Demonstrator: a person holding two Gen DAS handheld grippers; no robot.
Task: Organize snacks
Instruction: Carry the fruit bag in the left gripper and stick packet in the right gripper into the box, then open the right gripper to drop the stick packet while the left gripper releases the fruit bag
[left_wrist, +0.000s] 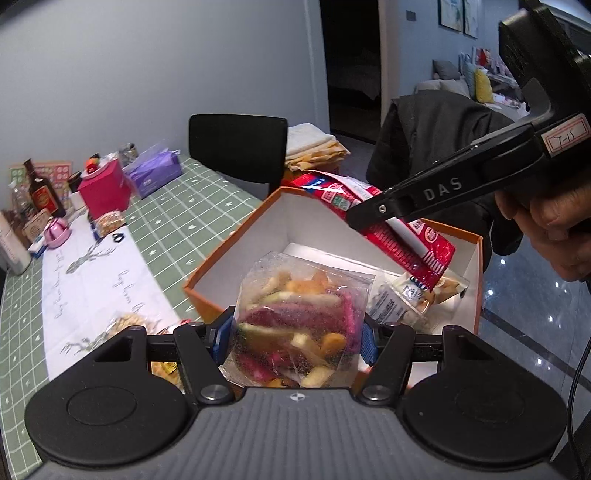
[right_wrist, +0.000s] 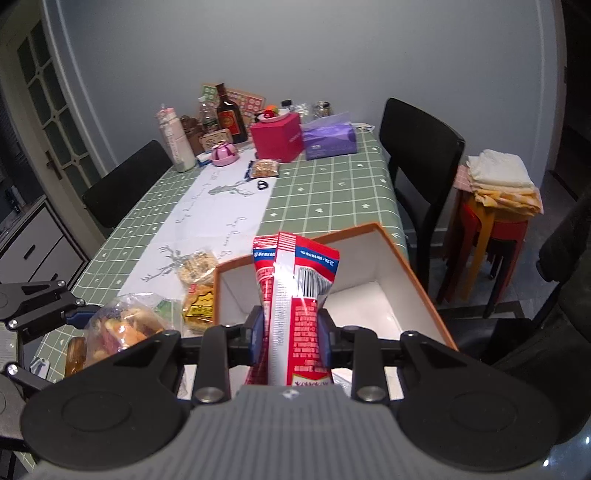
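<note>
My left gripper (left_wrist: 295, 339) is shut on a clear bag of mixed dried fruit (left_wrist: 295, 325) and holds it at the near rim of an orange box with a white inside (left_wrist: 258, 243). My right gripper (right_wrist: 291, 336) is shut on a red and white snack packet (right_wrist: 295, 295) and holds it over the same box (right_wrist: 406, 266). In the left wrist view the packet (left_wrist: 402, 229) hangs from the right gripper (left_wrist: 365, 218) above a small clear snack bag (left_wrist: 402, 299) lying in the box. The dried fruit bag (right_wrist: 122, 328) shows at the left of the right wrist view.
Several snack bags (right_wrist: 197, 280) lie on the green checked tablecloth (right_wrist: 325, 199) left of the box. At the far end stand a pink box (right_wrist: 277, 140), a purple tissue pack (right_wrist: 328, 138), bottles (right_wrist: 229, 114) and another snack bag (right_wrist: 267, 168). Black chairs (right_wrist: 421, 155) and stools with folded cloth (right_wrist: 495, 206) stand beside the table.
</note>
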